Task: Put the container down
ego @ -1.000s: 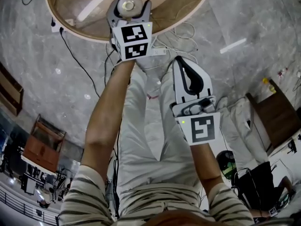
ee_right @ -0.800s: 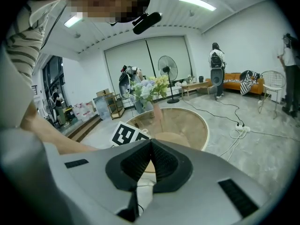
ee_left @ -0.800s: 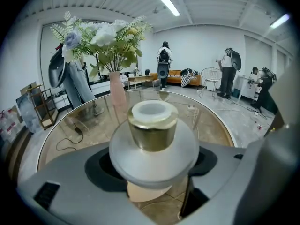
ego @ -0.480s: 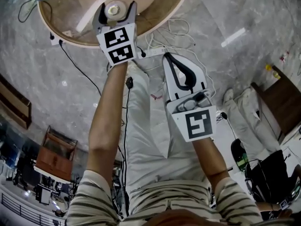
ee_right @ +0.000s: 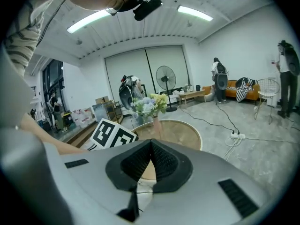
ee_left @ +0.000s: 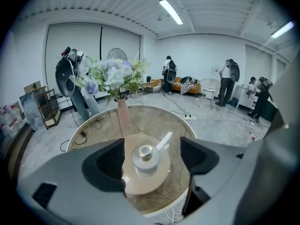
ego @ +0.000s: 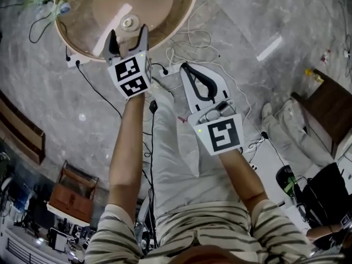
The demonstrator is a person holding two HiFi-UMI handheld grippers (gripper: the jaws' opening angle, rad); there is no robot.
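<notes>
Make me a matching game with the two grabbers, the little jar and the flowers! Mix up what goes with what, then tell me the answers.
Things:
1. left hand-held gripper
2. right hand-held gripper
3. container
4. vase of flowers

States or places:
A. jaws shut together, nothing between them
B. at the far edge of the round table
C. jaws wide apart, gripping nothing
D. stands near the middle of the table, touched by neither jaw

Right pairs: 1-C, 2-A, 3-D, 4-B
</notes>
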